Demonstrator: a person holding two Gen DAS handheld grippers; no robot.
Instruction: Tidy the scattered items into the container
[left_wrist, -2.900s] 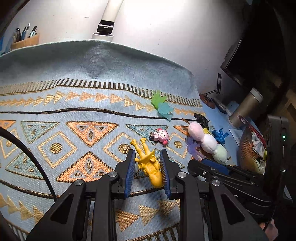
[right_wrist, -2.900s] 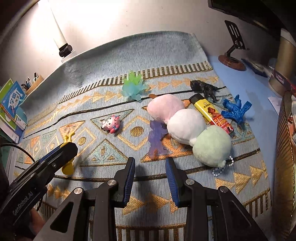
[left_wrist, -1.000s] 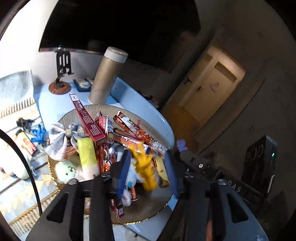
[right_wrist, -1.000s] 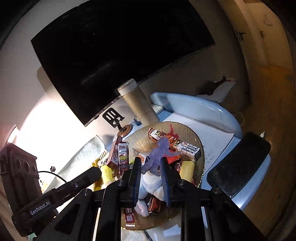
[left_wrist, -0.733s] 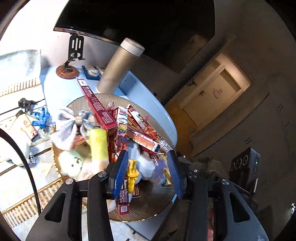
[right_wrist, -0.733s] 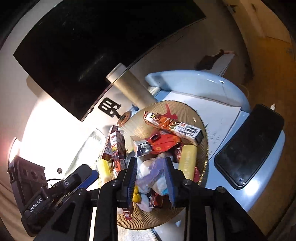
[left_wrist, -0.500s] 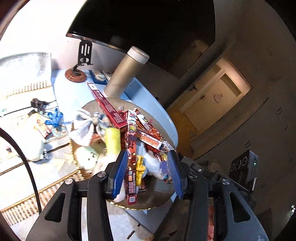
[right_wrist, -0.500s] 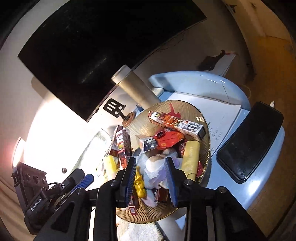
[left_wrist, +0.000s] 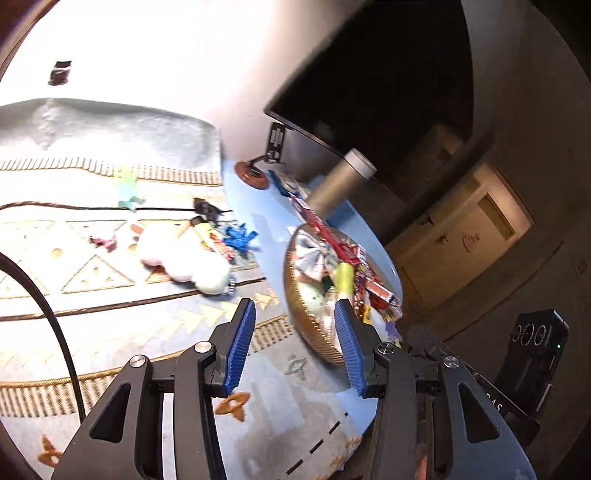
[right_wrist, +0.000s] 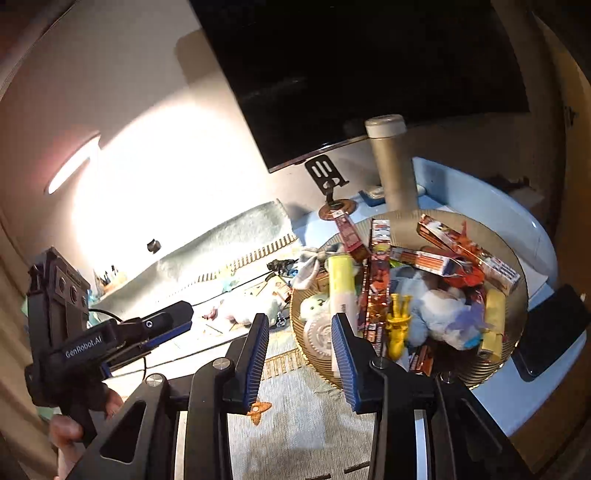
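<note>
The round gold basket (right_wrist: 513, 314) is full of snack boxes and toys; the yellow toy (right_wrist: 398, 325) and the purple toy (right_wrist: 467, 320) lie in it. It also shows in the left wrist view (left_wrist: 295, 317). My left gripper (left_wrist: 293, 341) is open and empty, just left of the basket. My right gripper (right_wrist: 298, 352) is open and empty, at the basket's left rim. On the patterned mat (left_wrist: 74, 266) lie a three-ball plush (left_wrist: 184, 258), a blue toy (left_wrist: 238, 236), a black toy (left_wrist: 207, 208), a green toy (left_wrist: 127, 184), a small pink toy (left_wrist: 103, 242) and a yellow tube (left_wrist: 208, 236).
A tall beige cylinder (right_wrist: 391, 166) stands behind the basket under a dark monitor (right_wrist: 369, 66). A phone stand (left_wrist: 258, 166) is beside it. A black phone (right_wrist: 554, 332) lies right of the basket at the table edge. The left gripper body (right_wrist: 107, 336) shows in the right wrist view.
Both grippers let go of their toys into the basket, opened wider and pulled back to the left. The left view has swung towards the mat.
</note>
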